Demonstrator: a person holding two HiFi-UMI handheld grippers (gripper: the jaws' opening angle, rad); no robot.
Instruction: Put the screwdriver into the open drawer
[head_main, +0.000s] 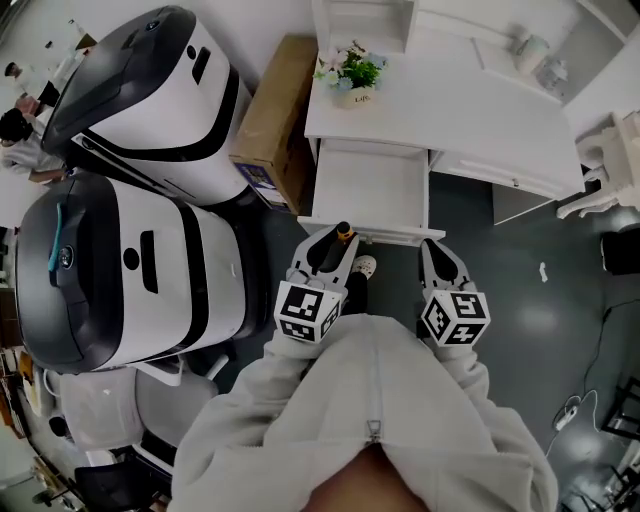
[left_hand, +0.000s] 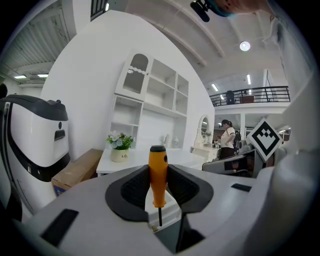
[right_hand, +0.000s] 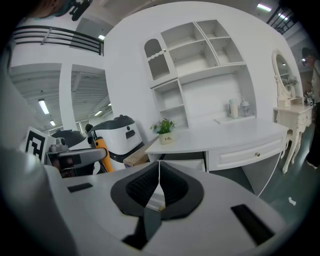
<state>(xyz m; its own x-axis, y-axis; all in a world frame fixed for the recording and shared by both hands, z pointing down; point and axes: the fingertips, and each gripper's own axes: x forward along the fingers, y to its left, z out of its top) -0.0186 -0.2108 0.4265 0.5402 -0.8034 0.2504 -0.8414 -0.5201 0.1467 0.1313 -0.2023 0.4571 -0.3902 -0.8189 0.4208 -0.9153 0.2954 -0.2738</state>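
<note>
The left tool (left_hand: 159, 176) is clamped on the screwdriver (left_hand: 158, 170). Its two dark pads press the orange handle from both sides, and the handle stands upright between them with its black cap on top. The thin metal shaft points down into the gap below the pads. The right tool (right_hand: 159, 172) holds nothing, and its pads are closed together with only a thin seam between them.

In the head view the left tool (head_main: 335, 242) and the right tool (head_main: 437, 252) sit side by side but apart, each carrying its marker cube. Both point at the front of the open drawer (head_main: 372, 190). The screwdriver (head_main: 343, 233) is right at the drawer's front rim and is not yet inside. The drawer looks bare and white.

The drawer is pulled out from under a white surface (head_main: 450, 110). On the surface a small potted plant (head_main: 352, 75) stands near the left end, and a couple of small jars (head_main: 532, 48) stand further right. A cardboard box (head_main: 275, 115) leans against the left side of the surface. Beyond the box stand two large white and dark grey machines (head_main: 130, 210).
</note>
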